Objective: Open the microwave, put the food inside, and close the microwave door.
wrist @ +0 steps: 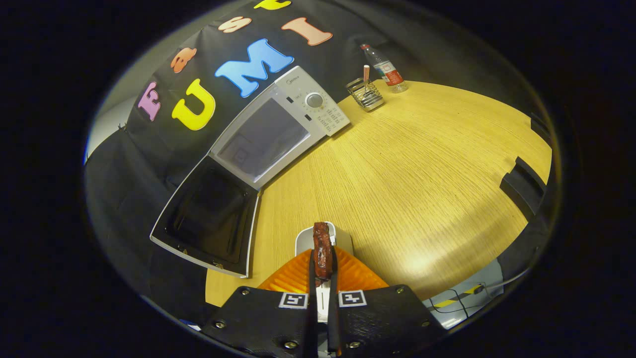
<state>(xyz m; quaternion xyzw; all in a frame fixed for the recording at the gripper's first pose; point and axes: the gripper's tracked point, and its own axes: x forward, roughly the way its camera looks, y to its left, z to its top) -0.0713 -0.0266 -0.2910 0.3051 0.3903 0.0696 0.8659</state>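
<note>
Between closed fingers (322,278), food (322,248); beyond, bare table (422,174), open microwave (268,134).

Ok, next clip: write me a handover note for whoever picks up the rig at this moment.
Hand-held gripper: shut on the food, a dark reddish piece held upright between the fingers, above the white dish.
Microwave: on the wooden table, ahead and to the left, door swung fully open, cavity looks empty.
Done: door opened, food gripped.
Left: carry the food into the cavity, release it, close the door.
</note>
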